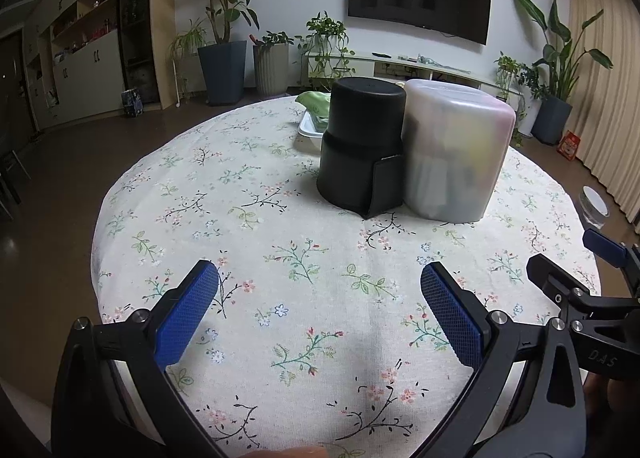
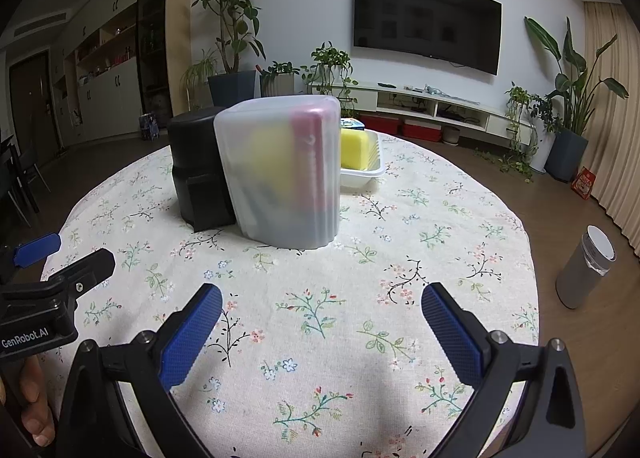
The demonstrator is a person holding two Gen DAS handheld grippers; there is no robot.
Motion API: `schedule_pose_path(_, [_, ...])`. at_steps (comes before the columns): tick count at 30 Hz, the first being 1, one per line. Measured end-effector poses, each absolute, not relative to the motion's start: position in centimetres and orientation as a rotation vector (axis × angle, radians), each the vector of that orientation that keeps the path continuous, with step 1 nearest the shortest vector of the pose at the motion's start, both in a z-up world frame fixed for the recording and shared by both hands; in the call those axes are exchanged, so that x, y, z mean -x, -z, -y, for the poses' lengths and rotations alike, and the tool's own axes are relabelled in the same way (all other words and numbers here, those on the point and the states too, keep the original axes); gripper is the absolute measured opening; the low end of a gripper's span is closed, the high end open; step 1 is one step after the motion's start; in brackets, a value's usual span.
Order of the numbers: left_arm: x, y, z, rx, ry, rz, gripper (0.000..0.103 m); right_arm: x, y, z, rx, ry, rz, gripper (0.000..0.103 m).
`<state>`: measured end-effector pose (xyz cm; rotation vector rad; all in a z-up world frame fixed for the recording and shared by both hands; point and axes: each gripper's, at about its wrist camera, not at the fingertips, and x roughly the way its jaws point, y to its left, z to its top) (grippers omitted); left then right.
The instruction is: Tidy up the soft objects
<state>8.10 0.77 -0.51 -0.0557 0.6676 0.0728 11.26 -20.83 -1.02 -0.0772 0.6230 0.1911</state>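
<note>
Sponges and cloths, the soft things of this job, sat well back on the round table (image 1: 280,338), none of them in either tool. Nearest the lens, the left gripper (image 1: 319,300) hovered low over the flowered tablecloth (image 2: 320,338) with its blue pads spread wide and nothing between them. The right gripper (image 2: 322,322) matched it, released and bare, just beside its partner over the near edge.

Further in, at mid-table, a black tub (image 1: 360,145) stood touching a frosted container (image 2: 284,173). Through the cloudy wall showed blurred yellow, pink and dark shapes, likely soft items already inside, though exactly what they were could not be told.

Behind those two lay a white tray (image 2: 364,173) holding a yellow sponge (image 2: 354,149); the left view also caught a green cloth (image 1: 316,101) at the tray's far side.

As for the step, the scene fit two readings: a pause between loads with the tray's pieces due for sorting, or things already put where they belonged. If more was to be fetched, any reach had to pass round the two tall tubs without knocking them, and close gently on the sponge.
</note>
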Motion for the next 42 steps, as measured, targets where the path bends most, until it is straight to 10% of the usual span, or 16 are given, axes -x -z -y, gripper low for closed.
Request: schedule_pose_path(42, [-8.02,0.53,-0.32,0.042,-0.061,-0.676,0.103,-11.24,1.16,20.98,0.080,-0.191,-0.625,0.102])
